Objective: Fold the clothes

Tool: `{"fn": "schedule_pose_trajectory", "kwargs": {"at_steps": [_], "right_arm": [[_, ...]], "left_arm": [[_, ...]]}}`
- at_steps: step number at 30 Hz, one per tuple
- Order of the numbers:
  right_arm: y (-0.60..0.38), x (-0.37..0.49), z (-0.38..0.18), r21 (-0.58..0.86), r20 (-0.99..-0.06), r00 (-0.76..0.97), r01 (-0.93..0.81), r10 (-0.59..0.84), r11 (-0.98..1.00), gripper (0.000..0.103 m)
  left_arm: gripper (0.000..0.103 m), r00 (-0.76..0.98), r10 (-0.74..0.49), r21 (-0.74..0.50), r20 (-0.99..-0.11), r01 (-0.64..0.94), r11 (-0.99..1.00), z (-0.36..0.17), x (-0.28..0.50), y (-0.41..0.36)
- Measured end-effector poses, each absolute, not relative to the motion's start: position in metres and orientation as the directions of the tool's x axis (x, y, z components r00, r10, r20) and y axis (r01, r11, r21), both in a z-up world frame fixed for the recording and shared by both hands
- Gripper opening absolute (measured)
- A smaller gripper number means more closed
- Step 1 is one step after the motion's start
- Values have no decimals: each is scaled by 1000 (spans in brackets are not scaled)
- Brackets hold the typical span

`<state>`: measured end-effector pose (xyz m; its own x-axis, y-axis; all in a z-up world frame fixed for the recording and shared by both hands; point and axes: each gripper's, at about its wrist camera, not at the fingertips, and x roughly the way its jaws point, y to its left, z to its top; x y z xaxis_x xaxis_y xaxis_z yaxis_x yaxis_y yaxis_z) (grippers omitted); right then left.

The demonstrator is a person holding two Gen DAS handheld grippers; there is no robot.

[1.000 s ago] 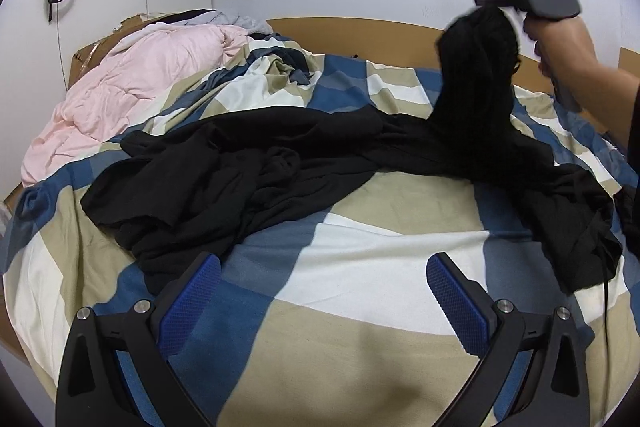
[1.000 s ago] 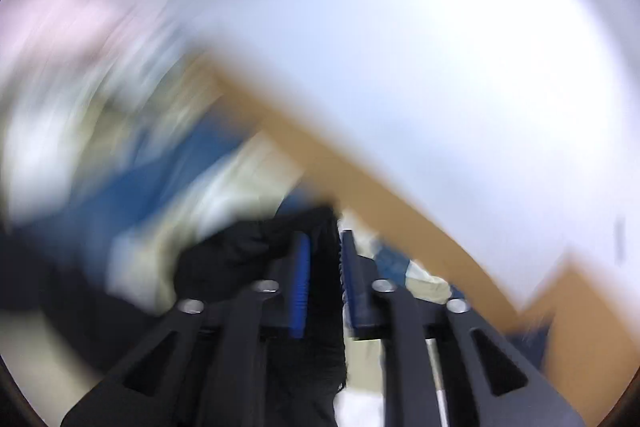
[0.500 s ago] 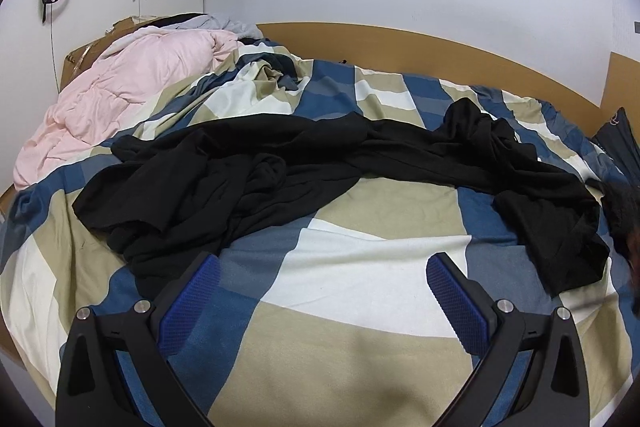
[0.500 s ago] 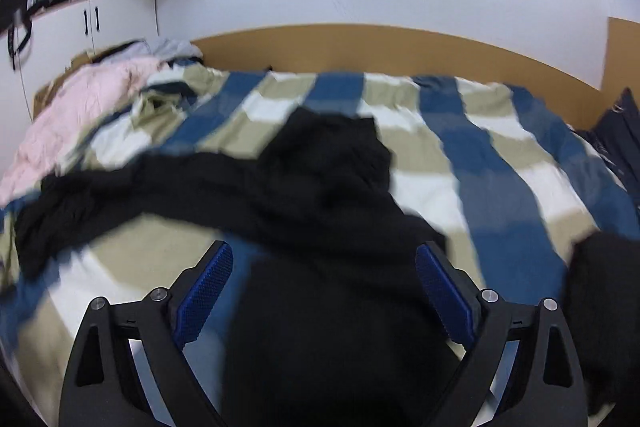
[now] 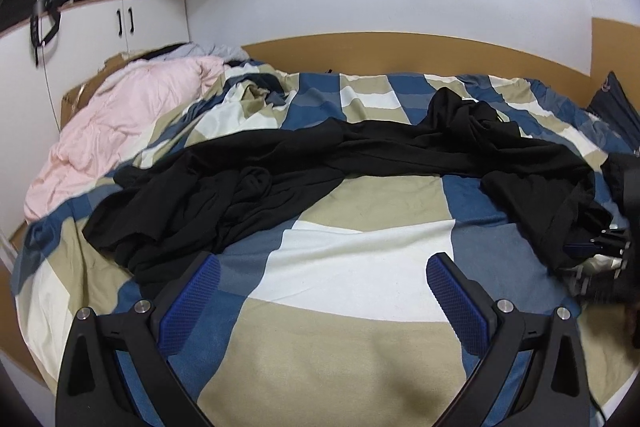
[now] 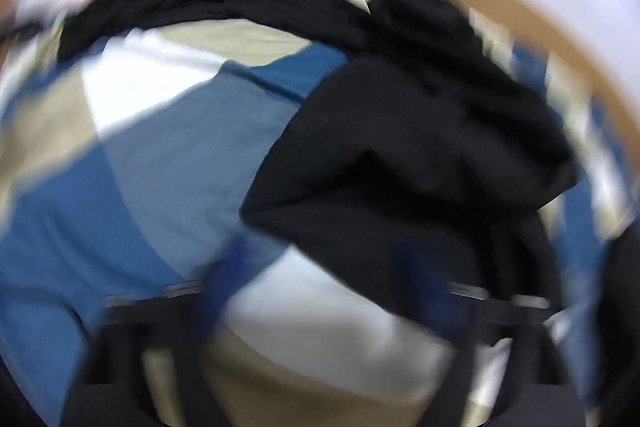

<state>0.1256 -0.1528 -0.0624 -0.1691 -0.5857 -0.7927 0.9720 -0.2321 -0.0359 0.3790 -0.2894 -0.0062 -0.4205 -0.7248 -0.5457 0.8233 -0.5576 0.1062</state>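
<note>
— Black cloth is seen on the bed; is anything folded already?

— Nothing folded is shown. The black garment (image 5: pixel 360 155) is lying crumpled in a long band across the checked bed cover (image 5: pixel 360 247), bunched at its left end and twisted near the right end. No flat panel and no clean fold line can be found.

— And the grippers?

— The left gripper (image 5: pixel 320 291) is held wide open over bare cover, near the left bunch, and nothing is gripped by it. The right gripper (image 6: pixel 320 275) is blurred; its jaws are closing, almost together, at the right end of the garment. Whether cloth is caught between them cannot be told.

— So what is left?

— Almost all, it is judged: the garment must be spread flat and smoothed, then folded. Only the first pulling-out seems to be under way.
</note>
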Motion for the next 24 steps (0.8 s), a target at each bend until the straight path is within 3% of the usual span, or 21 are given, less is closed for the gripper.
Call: {"fn": "schedule_pose_trajectory", "kwargs": {"at_steps": [1,3,6,8,10,11,14,15,16,18,21,24], "right_arm": [[-151,116,-54,57,-783,-123,962,-609,-268,4],[-115,101,-7,281,-645,-40,916,-763,-285,4],[-30,74,82,569,-285,3,806,-958,-167,4],[33,55,126,612,-143,-124,769,-982,-186,4],[63,37,141,610,-182,-202,744,-962,-272,6],[69,27,136,589,-275,-240,723,-931,-361,15],[70,10,75,484,-580,-279,638,-765,-599,73],[73,9,50,444,-646,-292,608,-705,-658,74],[80,13,31,436,-647,-322,587,-691,-682,74],[94,26,10,464,-564,-407,564,-718,-684,74],[113,65,1,420,-342,-566,622,-750,-661,87],[100,73,19,380,-314,-524,695,-792,-610,92]], "left_arm": [[103,-413,-731,124,-543,822,-556,-7,377,-288],[103,-397,-751,154,-528,825,-544,-5,376,-286],[103,-404,-772,175,-490,822,-542,3,376,-283],[103,-417,-767,158,-487,822,-547,6,376,-283],[103,-430,-750,131,-502,819,-558,4,374,-284],[103,-436,-737,115,-516,818,-564,2,373,-285],[103,-444,-707,99,-551,806,-583,-7,366,-285],[103,-440,-701,103,-561,803,-586,-10,365,-284],[103,-436,-696,107,-570,801,-589,-12,364,-283],[103,-422,-689,113,-589,801,-587,-18,363,-282],[103,-415,-682,111,-603,802,-586,-27,367,-283],[103,-405,-679,145,-612,786,-600,-32,369,-291]]}}
